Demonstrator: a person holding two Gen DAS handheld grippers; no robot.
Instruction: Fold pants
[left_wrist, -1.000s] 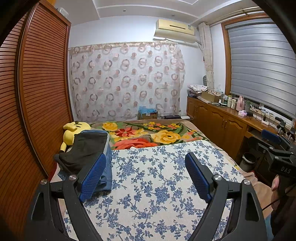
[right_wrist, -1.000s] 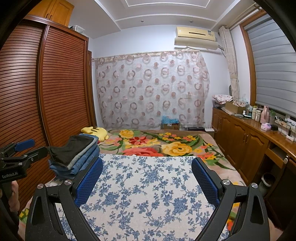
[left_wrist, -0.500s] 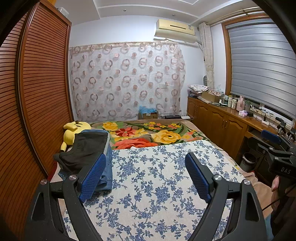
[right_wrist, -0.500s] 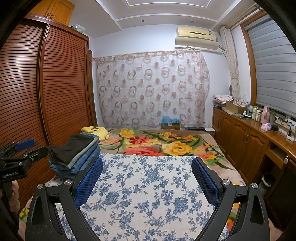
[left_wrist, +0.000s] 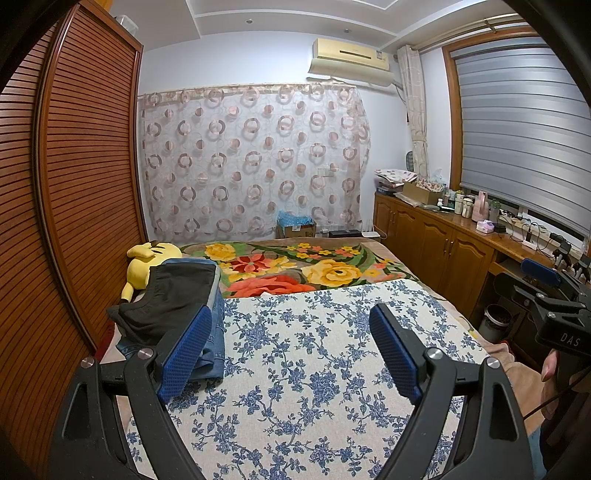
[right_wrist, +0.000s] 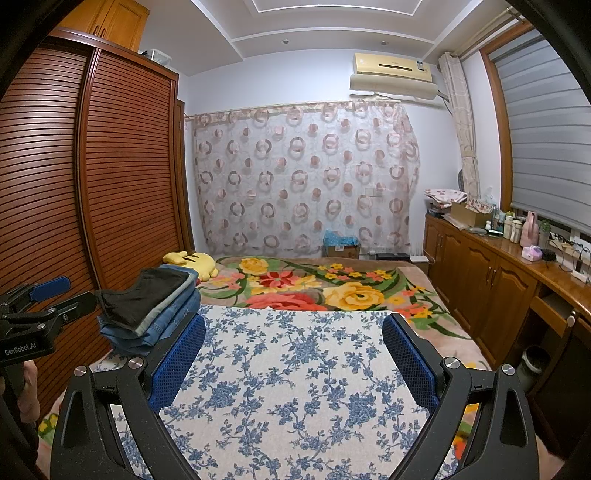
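A stack of folded pants (left_wrist: 173, 302) (right_wrist: 151, 306) lies at the left edge of the bed, black pair on top, blue jeans beneath. My left gripper (left_wrist: 290, 325) hovers open over the blue-flowered sheet (left_wrist: 314, 369), its left pad just in front of the stack, nothing between the pads. My right gripper (right_wrist: 293, 332) is open too, empty, above the same sheet (right_wrist: 288, 387), with the stack to its left. Each gripper's body shows at the edge of the other's view, held by a hand.
A yellow plush toy (left_wrist: 147, 258) lies behind the stack. A bright floral blanket (right_wrist: 332, 284) covers the far half of the bed. A slatted wooden wardrobe (right_wrist: 110, 184) stands close on the left; wooden cabinets (right_wrist: 491, 288) with bottles run along the right.
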